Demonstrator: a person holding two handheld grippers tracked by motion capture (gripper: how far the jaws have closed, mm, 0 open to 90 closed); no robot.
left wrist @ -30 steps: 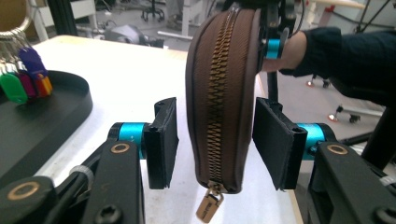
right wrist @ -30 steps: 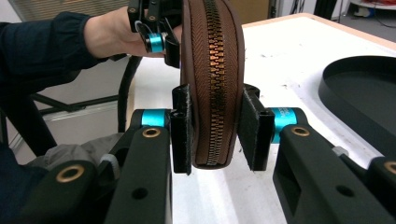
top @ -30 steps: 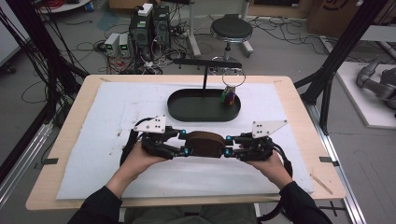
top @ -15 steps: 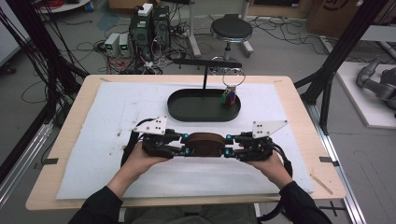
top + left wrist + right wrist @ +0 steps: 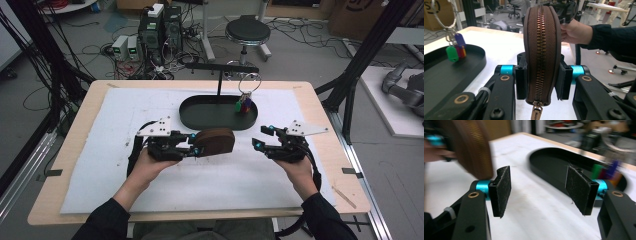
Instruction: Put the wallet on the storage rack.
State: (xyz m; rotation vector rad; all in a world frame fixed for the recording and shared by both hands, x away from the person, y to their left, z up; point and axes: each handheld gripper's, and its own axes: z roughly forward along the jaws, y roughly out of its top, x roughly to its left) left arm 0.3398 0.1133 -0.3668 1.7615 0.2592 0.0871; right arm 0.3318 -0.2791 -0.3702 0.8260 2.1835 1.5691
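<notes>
front: white mat (image 5: 200,185) bare | behind: black tray (image 5: 200,117), key stand (image 5: 220,80) block | between grippers: open gap

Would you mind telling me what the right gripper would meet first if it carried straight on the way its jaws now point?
Probably the brown zip pouch clamped in the left gripper. The right gripper, jaws open, points along the table towards it. In its own view the pouch sits left of centre, so it might graze past instead.

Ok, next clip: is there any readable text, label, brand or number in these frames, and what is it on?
None can be read with confidence.
Zipper pull of the brown pouch: embossed marking, too small to read.
Cardboard box in the left gripper view: large dark partial marks, cut off by the frame.
Coloured key tags: no print visible.
</notes>
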